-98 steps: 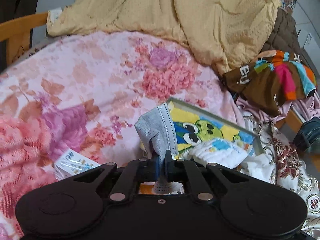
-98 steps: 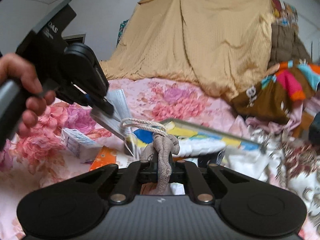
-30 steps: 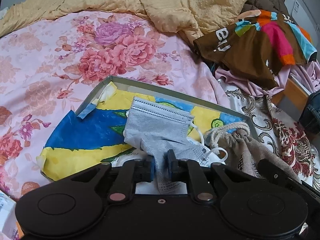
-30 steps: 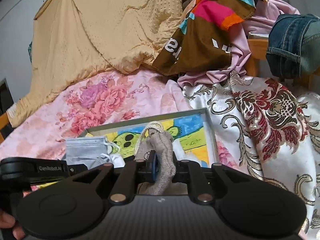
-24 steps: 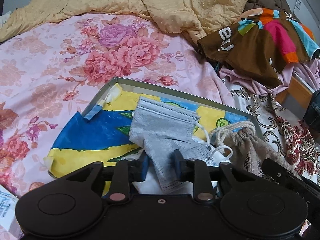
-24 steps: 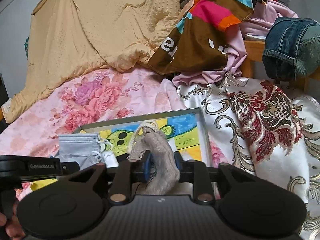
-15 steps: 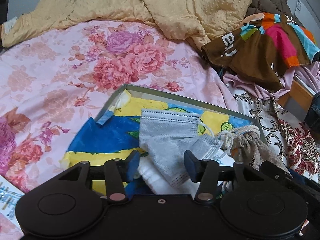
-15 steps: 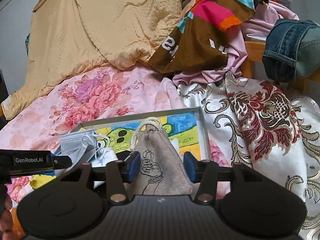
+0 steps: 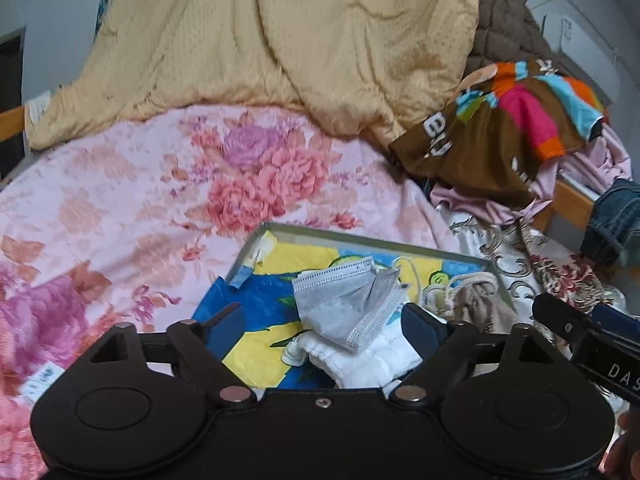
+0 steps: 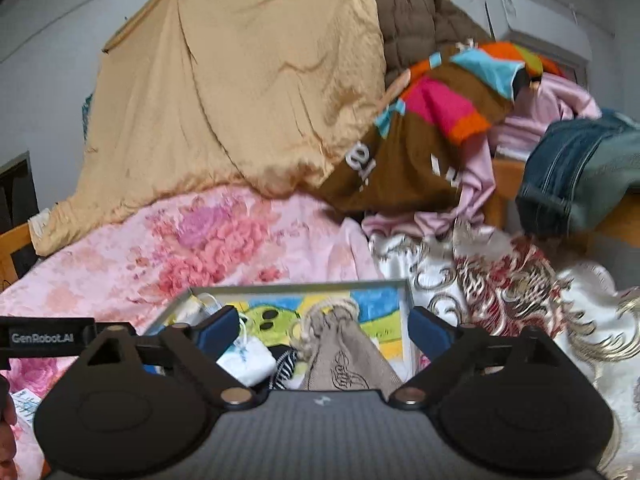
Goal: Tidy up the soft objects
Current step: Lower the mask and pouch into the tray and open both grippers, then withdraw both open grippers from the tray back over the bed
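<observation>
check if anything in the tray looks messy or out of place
The grey face mask lies crumpled and folded over, draped on the white cloth rather than flat, one ear loop trailing loose. The beige drawstring pouch slumps on its side in the tray. Nothing looks spilled or damaged.

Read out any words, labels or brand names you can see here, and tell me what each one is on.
"GenRobot.AI": on the left gripper, seen from the right wrist.
"DAS", cut off at the frame edge: on the right gripper, seen from the left wrist.
White letters on the brown garment: partial, not readable.
Print on the drawstring pouch: unreadable.
</observation>
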Demonstrator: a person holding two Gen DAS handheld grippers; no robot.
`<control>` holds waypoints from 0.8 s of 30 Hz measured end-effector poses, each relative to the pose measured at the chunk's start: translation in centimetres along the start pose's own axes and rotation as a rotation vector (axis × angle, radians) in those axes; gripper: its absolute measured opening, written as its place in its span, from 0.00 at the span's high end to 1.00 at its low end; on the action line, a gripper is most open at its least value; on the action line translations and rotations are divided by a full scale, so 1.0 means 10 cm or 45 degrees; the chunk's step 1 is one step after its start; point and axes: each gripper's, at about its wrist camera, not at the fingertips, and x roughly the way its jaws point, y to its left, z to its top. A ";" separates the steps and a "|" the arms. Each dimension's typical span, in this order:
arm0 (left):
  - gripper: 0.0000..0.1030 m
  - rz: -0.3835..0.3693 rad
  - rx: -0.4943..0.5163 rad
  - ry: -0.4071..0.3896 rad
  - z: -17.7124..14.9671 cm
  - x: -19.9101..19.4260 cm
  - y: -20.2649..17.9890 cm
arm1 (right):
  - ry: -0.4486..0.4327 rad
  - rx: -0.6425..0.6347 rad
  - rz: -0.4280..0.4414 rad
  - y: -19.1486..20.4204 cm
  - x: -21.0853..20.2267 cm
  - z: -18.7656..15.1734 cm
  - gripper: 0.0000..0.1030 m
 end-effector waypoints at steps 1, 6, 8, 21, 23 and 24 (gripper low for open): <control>0.13 -0.004 0.005 -0.012 -0.01 -0.08 0.01 | -0.015 -0.003 0.000 0.01 -0.06 0.01 0.05; 0.03 -0.038 -0.013 -0.071 -0.06 -0.43 0.07 | -0.084 -0.040 0.000 0.06 -0.39 0.03 0.01; 0.03 -0.054 -0.017 -0.090 -0.09 -0.55 0.10 | -0.096 -0.045 -0.003 0.08 -0.52 0.01 0.01; 0.01 -0.043 0.037 -0.098 -0.54 -1.20 0.28 | -0.112 -0.113 0.021 0.37 -1.16 -0.17 0.00; 0.01 -0.044 0.053 -0.104 -0.61 -1.28 0.32 | -0.099 -0.119 0.022 0.40 -1.22 -0.22 0.00; 0.01 -0.044 0.057 -0.106 -0.64 -1.32 0.34 | -0.092 -0.123 0.019 0.41 -1.26 -0.25 0.00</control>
